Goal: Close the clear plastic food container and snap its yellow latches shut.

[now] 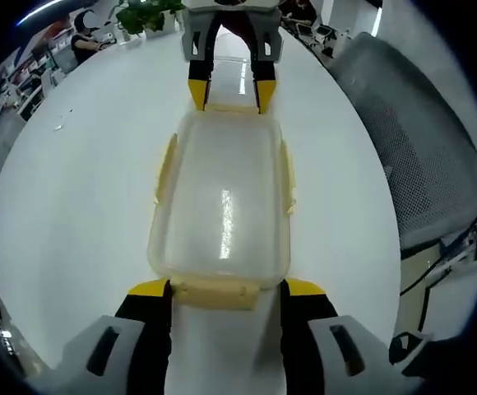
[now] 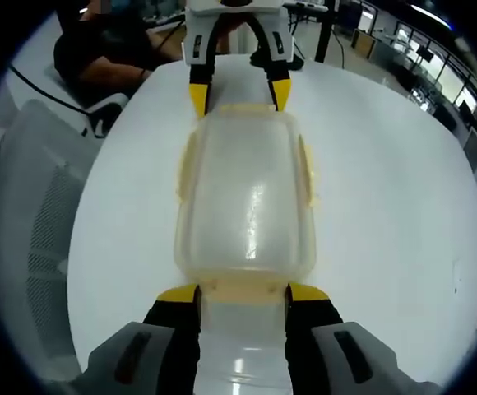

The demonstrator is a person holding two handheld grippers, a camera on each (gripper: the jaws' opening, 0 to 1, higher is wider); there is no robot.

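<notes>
Resting lid-on at the middle of a round white glossy table (image 1: 74,206), lengthwise between two opposed grippers: a clear rectangular plastic food container (image 1: 222,206) with pale yellow latches. Seen from the left gripper view, left gripper (image 1: 226,290) spread open, black jaws with yellow tips either side of the near-end pale yellow latch (image 1: 215,293), tips just beside the container's near corners; cannot tell whether touching. Side latches (image 1: 167,164) lying along the long walls, one on each side. At the far end, right gripper (image 1: 232,89), white-bodied, jaws parted, yellow tips at the far corners of the lid. Same arrangement mirrored in the right gripper view: right gripper (image 2: 243,295) open around the near-end latch (image 2: 243,290), container (image 2: 247,197) stretching away, left gripper (image 2: 240,92) open at the far end. Grey mesh-backed office chair (image 1: 411,140) drawn up at the table's edge. Green potted plant (image 1: 144,12) beyond the far rim. Seated person in dark clothing (image 2: 107,49) past the table in the right gripper view.
</notes>
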